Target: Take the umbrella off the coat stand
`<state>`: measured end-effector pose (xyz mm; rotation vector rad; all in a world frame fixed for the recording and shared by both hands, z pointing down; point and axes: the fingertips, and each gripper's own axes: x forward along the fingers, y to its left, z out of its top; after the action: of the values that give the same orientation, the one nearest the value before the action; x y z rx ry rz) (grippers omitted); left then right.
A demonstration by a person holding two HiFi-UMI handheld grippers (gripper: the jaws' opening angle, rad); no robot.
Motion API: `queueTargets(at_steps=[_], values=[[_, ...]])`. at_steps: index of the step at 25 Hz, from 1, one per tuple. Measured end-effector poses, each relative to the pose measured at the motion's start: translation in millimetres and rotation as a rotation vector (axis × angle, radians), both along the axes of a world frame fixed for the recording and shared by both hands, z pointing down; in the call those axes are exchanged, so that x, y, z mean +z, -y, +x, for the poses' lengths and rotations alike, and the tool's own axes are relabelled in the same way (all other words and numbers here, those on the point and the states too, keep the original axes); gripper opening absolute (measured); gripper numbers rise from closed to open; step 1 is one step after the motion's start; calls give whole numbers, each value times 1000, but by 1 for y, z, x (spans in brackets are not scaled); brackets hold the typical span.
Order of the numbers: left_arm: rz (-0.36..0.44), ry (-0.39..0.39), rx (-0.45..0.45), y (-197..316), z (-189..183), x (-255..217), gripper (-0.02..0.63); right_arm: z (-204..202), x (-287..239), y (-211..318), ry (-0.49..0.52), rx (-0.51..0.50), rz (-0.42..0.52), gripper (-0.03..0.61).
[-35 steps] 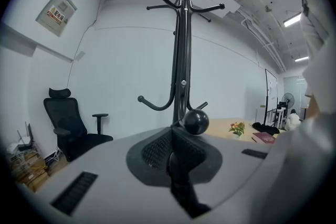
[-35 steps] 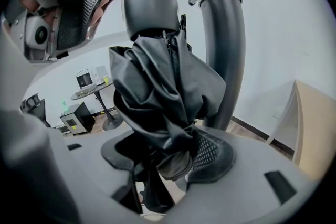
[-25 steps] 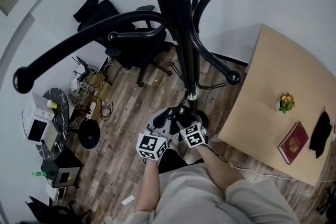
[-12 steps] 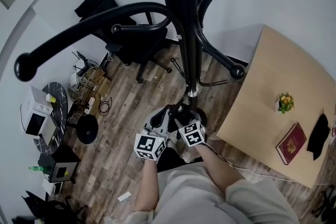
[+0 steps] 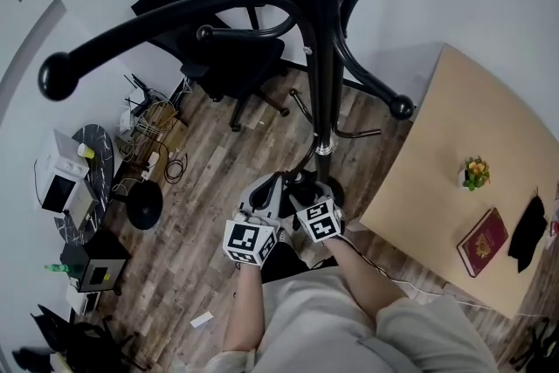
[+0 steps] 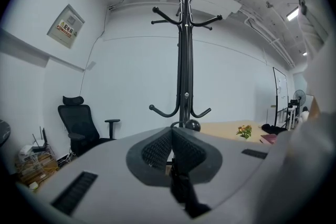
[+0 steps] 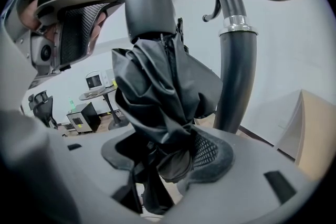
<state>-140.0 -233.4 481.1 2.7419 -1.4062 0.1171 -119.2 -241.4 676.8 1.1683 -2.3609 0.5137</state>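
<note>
The black coat stand (image 5: 323,57) rises right in front of me, its hooks spreading overhead. A folded black umbrella (image 7: 157,97) stands upright next to the pole (image 7: 236,71), and my right gripper (image 7: 168,149) is shut on its bunched fabric. My left gripper (image 6: 170,131) is shut on a thin black strap (image 6: 181,191), just short of a hook's ball end (image 6: 191,125). In the head view both grippers, left (image 5: 278,183) and right (image 5: 301,192), sit close together by the pole's lower part, with the umbrella (image 5: 301,183) mostly hidden between them.
A light wooden table (image 5: 437,144) stands at the right with a small plant (image 5: 476,170), a red book (image 5: 482,240) and a black item (image 5: 527,231). A black office chair (image 5: 227,65) is behind the stand. Cables and a small round table (image 5: 83,188) lie at the left.
The left gripper has crept slightly upward near the hook. Both grippers stay together by the pole with the same grips. The head view has shifted a little.
</note>
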Motion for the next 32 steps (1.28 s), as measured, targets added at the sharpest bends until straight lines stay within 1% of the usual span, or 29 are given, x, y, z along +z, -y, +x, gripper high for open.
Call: queueTargets(at_steps=[8, 13, 17, 21, 28, 32], values=[[9, 30, -26, -10, 1, -5, 21, 0, -5, -5, 12, -10, 4, 256], [17, 22, -41, -14, 2, -9, 21, -3, -5, -7, 17, -38, 18, 256], [21, 24, -46, -16, 3, -10, 21, -2, -6, -13, 12, -50, -6, 256], [24, 27, -57, -19, 4, -11, 20, -1, -7, -16, 18, -49, -10, 256], [28, 41, -63, -24, 8, -14, 20, -4, -11, -18, 43, -47, -13, 256], [49, 52, -37, -30, 12, -17, 20, -3, -10, -23, 41, -53, -15, 256]])
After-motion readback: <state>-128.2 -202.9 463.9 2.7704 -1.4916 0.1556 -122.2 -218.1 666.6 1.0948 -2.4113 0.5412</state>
